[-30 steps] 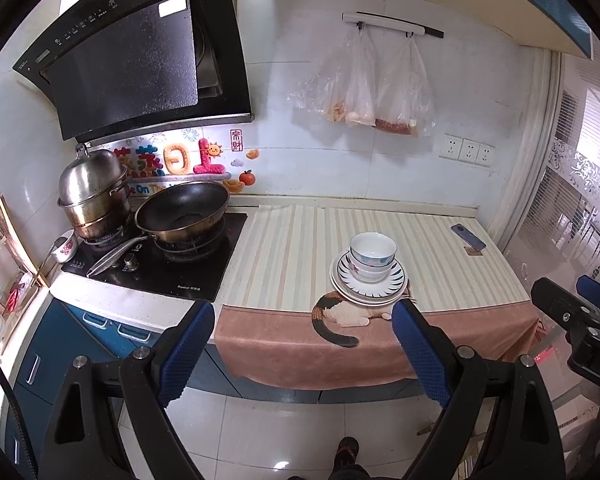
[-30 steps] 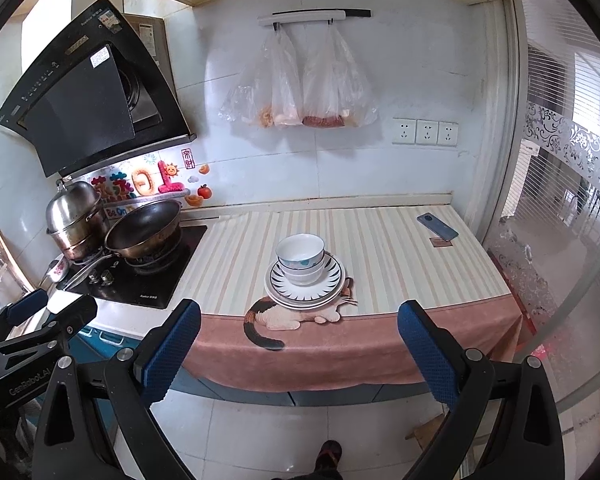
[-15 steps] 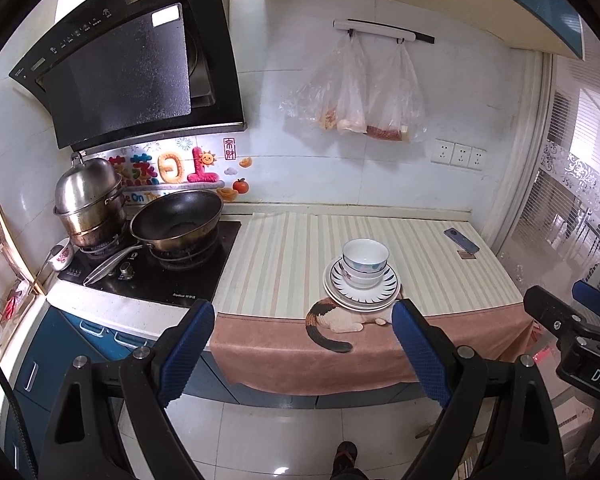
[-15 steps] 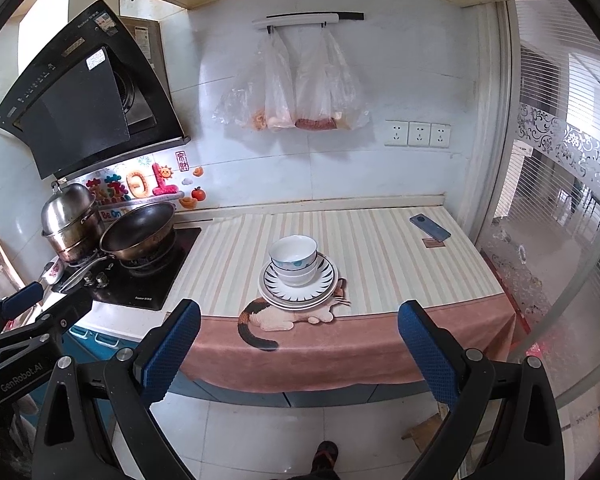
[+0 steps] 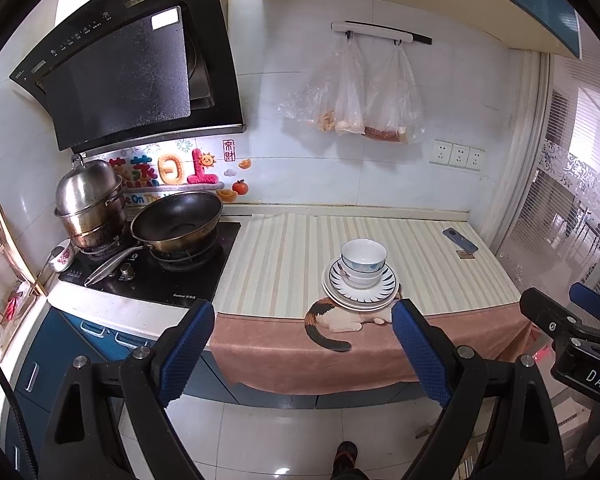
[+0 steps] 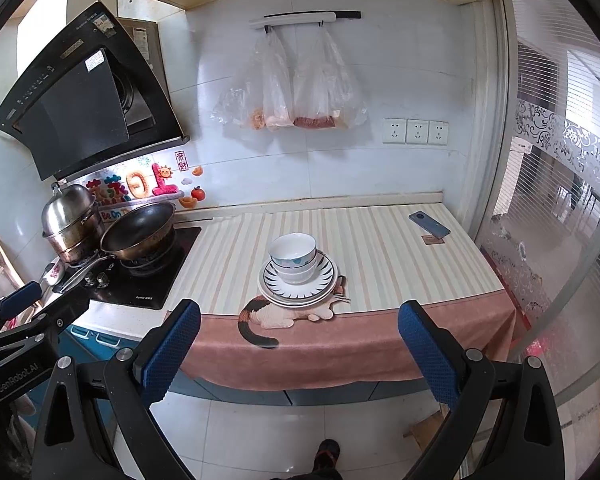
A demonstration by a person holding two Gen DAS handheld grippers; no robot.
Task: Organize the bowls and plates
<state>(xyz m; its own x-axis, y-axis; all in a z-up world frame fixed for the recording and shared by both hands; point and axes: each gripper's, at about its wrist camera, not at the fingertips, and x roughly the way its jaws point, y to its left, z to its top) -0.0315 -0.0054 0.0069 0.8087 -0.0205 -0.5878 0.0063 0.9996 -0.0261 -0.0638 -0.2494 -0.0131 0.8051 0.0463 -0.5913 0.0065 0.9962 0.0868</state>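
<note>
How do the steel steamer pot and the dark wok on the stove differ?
The steamer pot is tall, shiny silver and closed by a domed lid; the wok is low, wide, dark inside and open. The wok has a long handle pointing towards the camera; the pot shows none. Both sit on the stove.

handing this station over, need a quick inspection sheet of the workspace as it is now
surface: striped counter, pink cat-print cloth over its front edge
job's things: stacked bowls on stacked plates, near the front edge
clutter: phone at the back right; wok and steel pot on the hob
grippers: left gripper and right gripper both open, empty, short of the counter
cables: nothing seen
surroundings: range hood, hanging plastic bags, wall sockets
</note>
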